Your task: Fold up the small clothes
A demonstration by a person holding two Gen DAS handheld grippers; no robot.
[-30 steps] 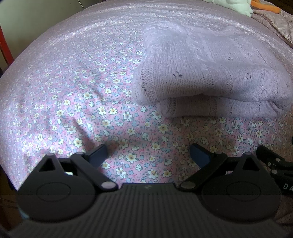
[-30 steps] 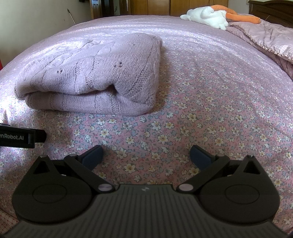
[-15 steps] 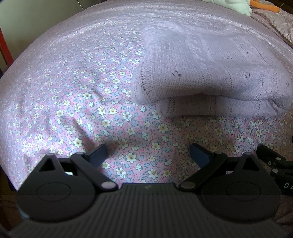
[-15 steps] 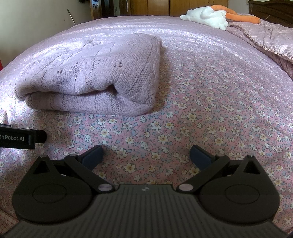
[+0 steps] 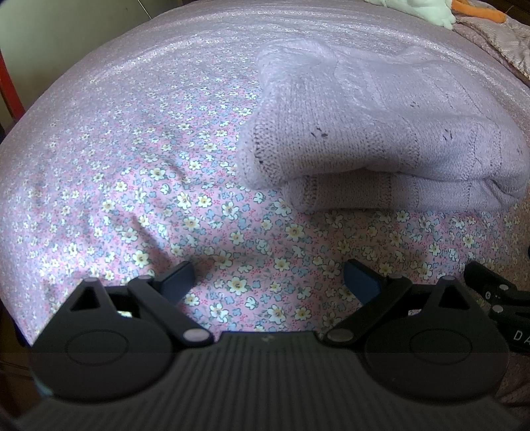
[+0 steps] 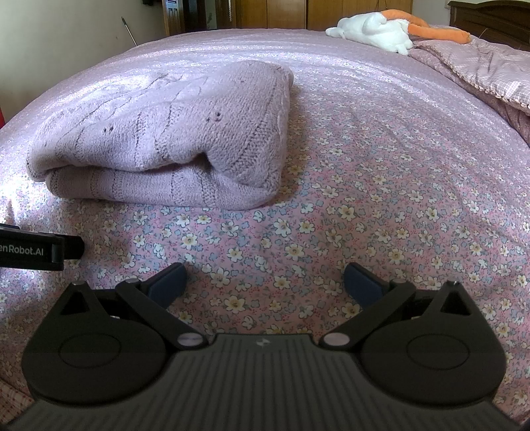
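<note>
sweater folded, ahead of both tongs

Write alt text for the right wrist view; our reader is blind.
A folded lilac knitted sweater lies on a pink floral bedsheet, beyond the open, empty right gripper. A white-and-orange plush toy sits far behind.

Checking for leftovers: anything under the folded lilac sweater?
The folded sweater lies straight on the floral bedsheet; only sheet shows around its edges. What its folds cover cannot be seen.
</note>
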